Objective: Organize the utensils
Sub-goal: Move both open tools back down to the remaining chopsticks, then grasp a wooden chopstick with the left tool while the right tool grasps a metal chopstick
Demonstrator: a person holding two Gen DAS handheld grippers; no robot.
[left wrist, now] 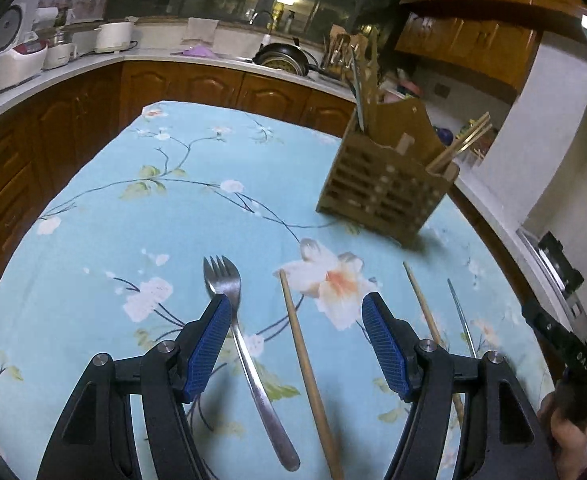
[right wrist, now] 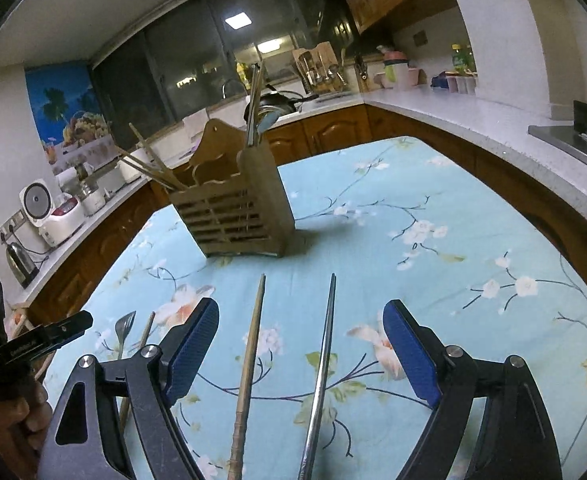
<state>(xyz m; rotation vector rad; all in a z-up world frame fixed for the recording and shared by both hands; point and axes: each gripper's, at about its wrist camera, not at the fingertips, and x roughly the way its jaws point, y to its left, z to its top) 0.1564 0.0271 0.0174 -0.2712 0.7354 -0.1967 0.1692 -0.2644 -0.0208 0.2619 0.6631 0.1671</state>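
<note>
wooden holder (left wrist: 385,184) beyond fork (left wrist: 249,360), chopsticks (right wrist: 249,364)

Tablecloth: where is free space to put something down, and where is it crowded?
Free: the tablecloth left of the fork, up to the far edge, and the stretch right of the wooden holder. Crowded: the near strip, where fork, wooden chopstick and metal chopstick lie side by side.
</note>
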